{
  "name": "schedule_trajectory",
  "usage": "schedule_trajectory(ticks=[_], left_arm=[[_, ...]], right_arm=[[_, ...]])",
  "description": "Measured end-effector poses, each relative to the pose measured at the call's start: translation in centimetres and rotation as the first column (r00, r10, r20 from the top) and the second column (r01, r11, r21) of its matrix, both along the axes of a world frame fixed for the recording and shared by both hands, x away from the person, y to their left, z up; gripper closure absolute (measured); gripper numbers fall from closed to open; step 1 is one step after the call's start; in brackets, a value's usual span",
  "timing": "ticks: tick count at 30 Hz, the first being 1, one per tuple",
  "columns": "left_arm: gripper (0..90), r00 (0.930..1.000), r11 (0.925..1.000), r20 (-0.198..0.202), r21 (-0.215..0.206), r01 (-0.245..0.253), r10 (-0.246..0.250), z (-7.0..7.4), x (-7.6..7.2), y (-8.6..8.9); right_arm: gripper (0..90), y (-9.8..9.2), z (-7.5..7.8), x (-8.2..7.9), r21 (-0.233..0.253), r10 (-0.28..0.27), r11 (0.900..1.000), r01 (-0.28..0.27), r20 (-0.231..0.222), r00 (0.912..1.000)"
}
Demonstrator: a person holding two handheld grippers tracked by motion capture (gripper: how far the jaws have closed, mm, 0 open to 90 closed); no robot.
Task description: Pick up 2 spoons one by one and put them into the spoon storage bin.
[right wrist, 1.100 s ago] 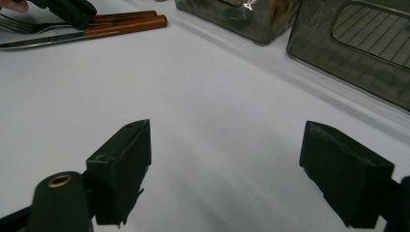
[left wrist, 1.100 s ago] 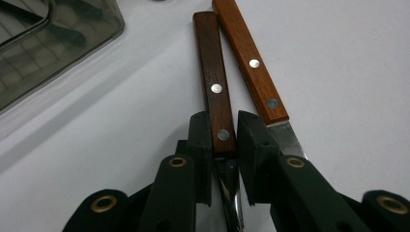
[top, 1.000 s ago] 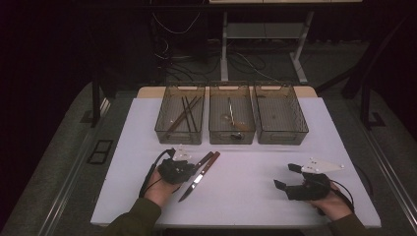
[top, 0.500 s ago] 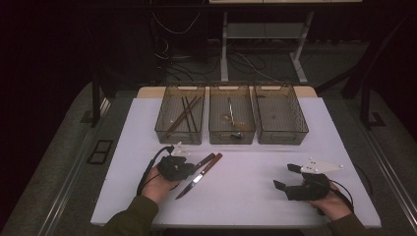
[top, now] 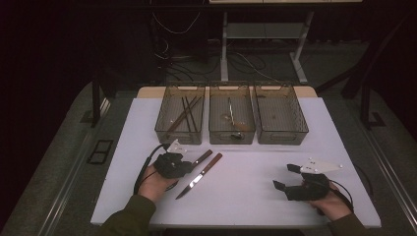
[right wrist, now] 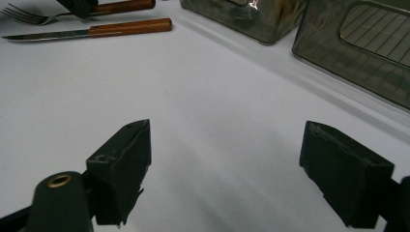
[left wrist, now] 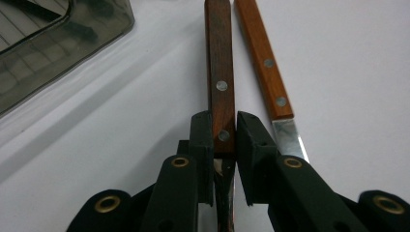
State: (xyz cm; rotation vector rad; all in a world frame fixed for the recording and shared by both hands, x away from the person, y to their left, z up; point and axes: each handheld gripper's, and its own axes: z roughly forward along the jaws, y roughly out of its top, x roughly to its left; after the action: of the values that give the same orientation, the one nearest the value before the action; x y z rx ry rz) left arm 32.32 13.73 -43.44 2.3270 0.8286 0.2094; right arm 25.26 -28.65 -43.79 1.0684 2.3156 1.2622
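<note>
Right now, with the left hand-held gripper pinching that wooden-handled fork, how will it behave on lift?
The fork looks rigid. The left hand-held gripper grips where the handle ends, so the long handle may droop. Flat wood should slip little, and it shouldn't roll.

Dim high view, brighter gripper views

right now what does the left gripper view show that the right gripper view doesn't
Left gripper view: the left hand-held gripper seen along its own jaws, which are shut on the dark wooden handle of the fork, with the handle's rivets close up.
Right gripper view: the right hand-held gripper with its jaws wide open over the table, and the fork's tines far off.
Both: the knife beside the fork, the white table and a grey bin.
</note>
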Motion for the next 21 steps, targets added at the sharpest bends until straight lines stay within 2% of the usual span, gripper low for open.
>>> schedule_trajectory(ticks=[2,6,8,12,14,18,21], left_arm=[[76.9,1.0000,1.0000,0.002,0.007,0.004,-0.004,-0.17,-0.02,-0.13],[76.1,0.9986,0.9986,0.037,0.037,0.037,-0.038,-0.30,0.07,-0.28],[74.5,0.9978,0.9991,0.055,0.021,0.037,-0.038,-0.25,0.20,-0.34],[72.7,0.9985,0.9989,0.034,0.017,0.043,-0.044,-0.45,0.67,-0.65],[73.3,0.9974,0.9981,0.045,0.029,0.055,-0.056,-0.53,0.67,-0.75],[76.4,0.9988,0.9990,0.022,-0.005,0.043,-0.043,-0.72,0.76,-0.40],[76.7,0.9987,0.9989,0.015,0.000,0.048,-0.048,-0.62,0.94,-0.46]], right_arm=[[18.8,0.00,0.01,-0.01,0.000,0.000,1.000,0.000,0.000,1.0000],[18.8,0.01,-0.01,0.00,0.000,-0.001,1.000,0.001,-0.002,1.0000],[18.8,0.00,-0.01,0.02,0.000,-0.001,1.000,0.001,-0.001,1.0000],[18.8,-0.02,0.02,0.02,0.001,0.000,1.000,0.000,0.001,1.0000],[18.8,-0.04,0.04,0.00,0.002,0.000,1.000,0.000,0.001,1.0000],[18.8,-0.03,0.01,0.03,0.001,0.000,1.000,0.000,-0.001,1.0000],[18.8,0.07,0.04,-0.04,0.002,0.002,1.000,-0.002,0.002,1.0000]])
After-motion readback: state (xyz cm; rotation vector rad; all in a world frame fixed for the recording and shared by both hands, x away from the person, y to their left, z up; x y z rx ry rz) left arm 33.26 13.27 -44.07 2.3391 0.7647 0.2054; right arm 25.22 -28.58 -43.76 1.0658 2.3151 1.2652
